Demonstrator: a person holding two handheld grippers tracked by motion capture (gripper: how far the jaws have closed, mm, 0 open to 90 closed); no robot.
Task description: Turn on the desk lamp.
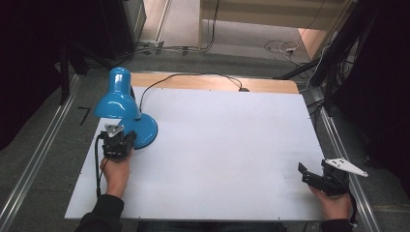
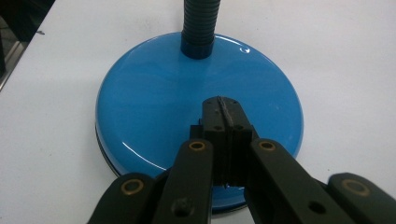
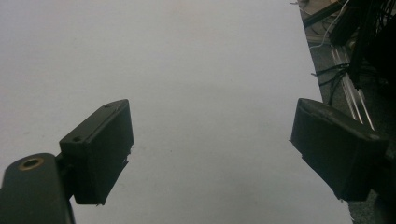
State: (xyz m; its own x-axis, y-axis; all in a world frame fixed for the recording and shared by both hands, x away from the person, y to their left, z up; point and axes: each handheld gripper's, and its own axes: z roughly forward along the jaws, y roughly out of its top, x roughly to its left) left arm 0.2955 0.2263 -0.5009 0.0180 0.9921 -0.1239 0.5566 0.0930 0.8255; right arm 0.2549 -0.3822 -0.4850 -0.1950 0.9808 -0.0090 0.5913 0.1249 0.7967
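Note:
A blue desk lamp stands at the table's left, its shade tipped down over its round base. A black flexible neck rises from the base's far side. My left gripper is shut, and its closed tips sit over the near part of the blue base with nothing between them. Whether the tips touch the base I cannot tell. My right gripper rests near the table's front right corner, and its jaws stand wide open over bare white tabletop.
The lamp's black cord runs from the base along the wooden back edge of the white table. Metal rails flank the table. Cables lie on the floor off the right edge.

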